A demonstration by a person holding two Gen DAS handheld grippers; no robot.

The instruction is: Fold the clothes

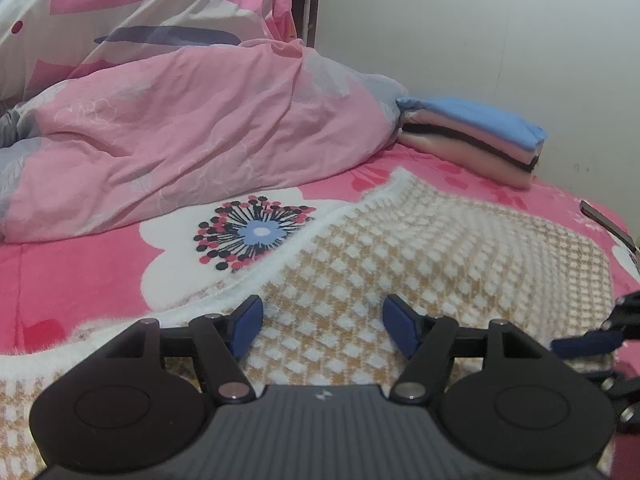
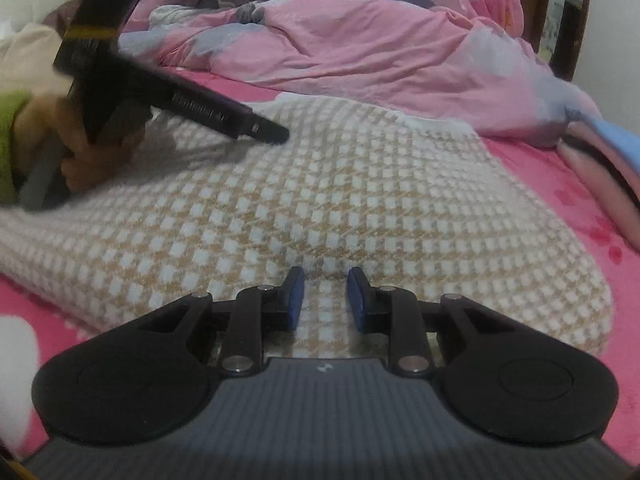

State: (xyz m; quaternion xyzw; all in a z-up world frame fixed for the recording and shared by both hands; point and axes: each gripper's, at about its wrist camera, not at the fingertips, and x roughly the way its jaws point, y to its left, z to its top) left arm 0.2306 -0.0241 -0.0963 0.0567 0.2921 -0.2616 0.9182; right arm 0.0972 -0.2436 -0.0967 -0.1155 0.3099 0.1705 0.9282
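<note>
Checked knit sweater lies under both grippers' parted, empty fingers.

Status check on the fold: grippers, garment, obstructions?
Left hand-held gripper open, right hand-held gripper open with a narrow gap, both empty. Checked knit garment flat on the bed, under both. Pink duvet bunched behind; folded stack aside.

1. Left gripper: jaws spread wide, nothing between the blue pads, poised over a tan-and-white checked knit garment.
2. Garment lies on a pink floral bedsheet.
3. Ahead left: rumpled pink duvet.
4. Ahead right: stack of folded clothes, blue on top, beside the wall.
</note>
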